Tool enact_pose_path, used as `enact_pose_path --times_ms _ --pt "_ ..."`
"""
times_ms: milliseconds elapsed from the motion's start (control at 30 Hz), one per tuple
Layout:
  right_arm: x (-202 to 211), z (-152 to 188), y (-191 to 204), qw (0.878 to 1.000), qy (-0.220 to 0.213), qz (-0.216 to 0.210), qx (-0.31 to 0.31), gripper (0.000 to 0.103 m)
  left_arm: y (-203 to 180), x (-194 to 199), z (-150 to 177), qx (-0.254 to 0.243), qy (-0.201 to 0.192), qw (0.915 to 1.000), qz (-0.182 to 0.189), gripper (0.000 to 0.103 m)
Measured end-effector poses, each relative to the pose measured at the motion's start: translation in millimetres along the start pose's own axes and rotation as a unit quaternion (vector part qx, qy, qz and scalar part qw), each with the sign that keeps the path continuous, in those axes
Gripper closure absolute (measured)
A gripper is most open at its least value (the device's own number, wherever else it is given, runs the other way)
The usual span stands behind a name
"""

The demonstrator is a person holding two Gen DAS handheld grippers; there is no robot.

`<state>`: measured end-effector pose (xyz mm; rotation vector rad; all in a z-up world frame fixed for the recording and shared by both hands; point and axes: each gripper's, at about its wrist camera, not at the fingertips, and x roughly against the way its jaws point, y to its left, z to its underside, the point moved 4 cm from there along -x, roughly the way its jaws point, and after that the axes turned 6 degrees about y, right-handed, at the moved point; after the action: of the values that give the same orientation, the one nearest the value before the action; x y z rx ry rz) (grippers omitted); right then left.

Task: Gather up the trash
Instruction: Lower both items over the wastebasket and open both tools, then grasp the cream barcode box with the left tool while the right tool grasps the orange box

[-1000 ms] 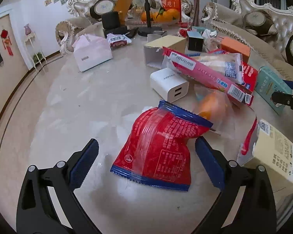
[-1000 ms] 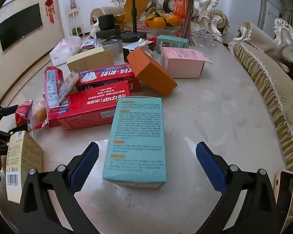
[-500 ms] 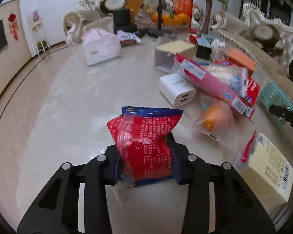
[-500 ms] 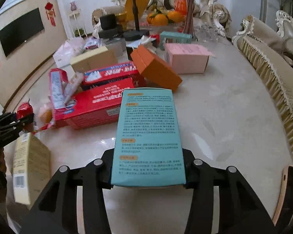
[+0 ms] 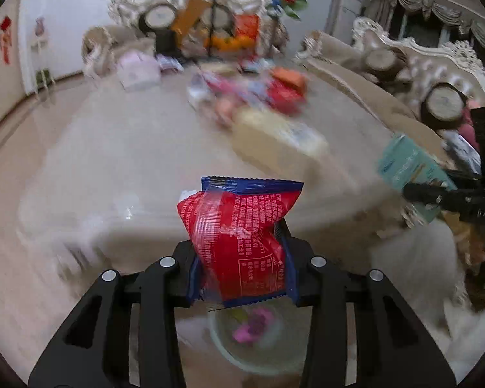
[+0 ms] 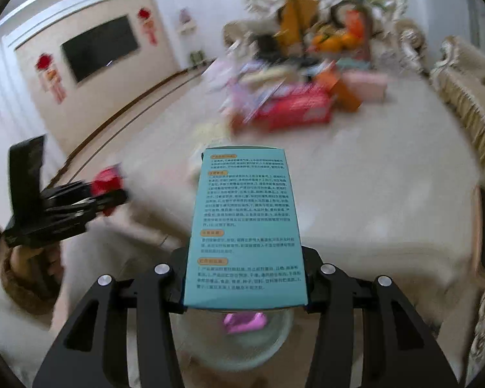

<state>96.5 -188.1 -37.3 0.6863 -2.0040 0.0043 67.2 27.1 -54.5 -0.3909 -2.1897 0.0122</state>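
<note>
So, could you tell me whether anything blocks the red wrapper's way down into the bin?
Nothing visible does. The left gripper holds the red wrapper directly above the pale bin, whose open mouth shows only pink scraps.

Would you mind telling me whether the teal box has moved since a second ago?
Yes. The teal box, gripped by the right gripper, has left the table, coming back past its edge to above a pale bin.
</note>
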Motion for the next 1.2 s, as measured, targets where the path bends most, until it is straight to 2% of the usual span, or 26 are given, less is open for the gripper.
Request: enact_pose_path --times_ms 133,267,300,367,400,467,500,533,667,800,933,1067,1133,1167,1200 --pt "-53.6 42.4 2.1 0.995 0.099 -0.006 -0.013 0.058 -21.8 -42.3 51.8 0.016 0.084 0.996 0.026 0.063" --pt "-113.6 61.5 -5.2 0.984 0.177 0.007 -0.022 0.058 -31.1 -92.5 72.7 0.011 0.162 0.9865 0.021 0.061" --pt "-122.8 63.4 -5.3 0.982 0.186 0.014 -0.018 0.058 -31.1 -99.4 74.0 0.009 0.17 0.9852 0.019 0.059" --pt "-143.6 68.6 -5.7 0.978 0.207 0.033 -0.006 0.057 -29.1 -114.9 77.8 0.01 0.192 0.9814 0.011 0.044" --pt "-149.6 69.4 -5.8 0.977 0.209 0.037 -0.005 0.056 -28.0 -121.1 81.2 0.01 0.204 0.9789 0.012 0.04" --pt "-159.1 70.9 -6.9 0.976 0.21 0.052 0.002 0.047 -25.2 -132.6 86.6 0.013 0.22 0.9753 0.004 0.023" --pt "-161.5 76.8 -5.5 0.976 0.208 0.059 0.01 0.027 -23.7 -134.6 91.3 0.014 0.226 0.9741 0.001 0.02" --pt "-162.4 77.8 -5.6 0.976 0.206 0.062 0.017 0.021 -21.1 -139.1 95.7 0.017 0.233 0.9724 -0.006 0.016" --pt "-158.2 79.6 -9.0 0.977 0.204 0.069 0.007 0.021 -10.8 -129.0 96.7 0.024 0.2 0.979 -0.028 0.009" --pt "-136.3 76.7 -11.0 0.98 0.186 0.069 0.002 0.021 -4.3 -103.0 83.5 0.046 0.157 0.9847 -0.06 0.009" --pt "-100.5 53.1 -5.2 0.988 0.142 0.063 0.014 0.021 -15.9 -52.3 50.6 0.079 0.095 0.9916 -0.04 0.009" --pt "-36.5 8.2 -10.5 0.996 0.031 0.083 0.009 0.021 -33.3 -9.6 -1.1 0.086 0.012 0.996 -0.022 0.009" --pt "-12.6 -10.1 -20.7 0.995 -0.017 0.102 -0.004 0.021 -43.5 0.2 -29.3 0.086 -0.029 0.9956 -0.022 0.009" --pt "1.6 -27.2 -30.7 0.991 -0.052 0.121 -0.014 0.021 -47.3 -0.4 -39.7 0.085 -0.039 0.9952 -0.029 0.009" --pt "4.3 -38.1 -35.9 0.989 -0.066 0.134 -0.019 0.021 -50.1 -3.1 -49.7 0.085 -0.046 0.9946 -0.039 0.009"
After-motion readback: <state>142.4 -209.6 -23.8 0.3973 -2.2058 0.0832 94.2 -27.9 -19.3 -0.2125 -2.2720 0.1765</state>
